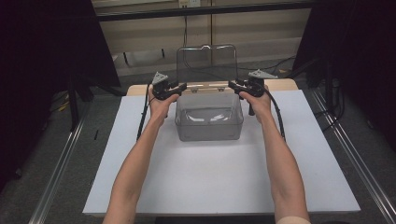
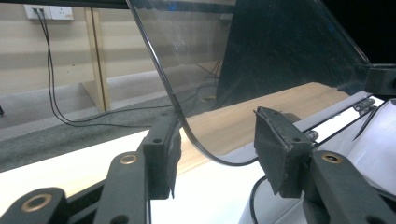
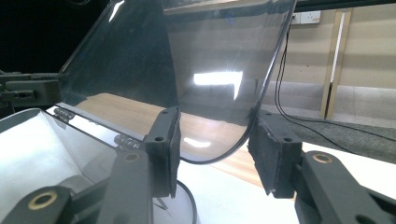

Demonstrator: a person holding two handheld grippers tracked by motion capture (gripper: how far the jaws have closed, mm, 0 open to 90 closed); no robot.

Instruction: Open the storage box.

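A clear plastic box (image 1: 208, 122) stands at the far middle of the white table top (image 1: 224, 182). Its hinged clear lid (image 1: 206, 65) is raised upright at the back. My left gripper (image 1: 182, 86) is at the lid's lower left corner and my right gripper (image 1: 232, 84) at its lower right corner. In the left gripper view the rounded lid corner (image 2: 205, 151) lies between the jaws of the open left gripper (image 2: 219, 156). In the right gripper view the lid (image 3: 210, 93) likewise dips between the spread jaws of the right gripper (image 3: 217, 151). The box looks empty.
A strip of wooden table (image 1: 285, 84) shows behind the white top. Black curtains (image 1: 42, 46) hang at both sides. Metal rails (image 1: 60, 168) run along the floor, with cables (image 1: 280, 63) behind the table. The near half of the white top is bare.
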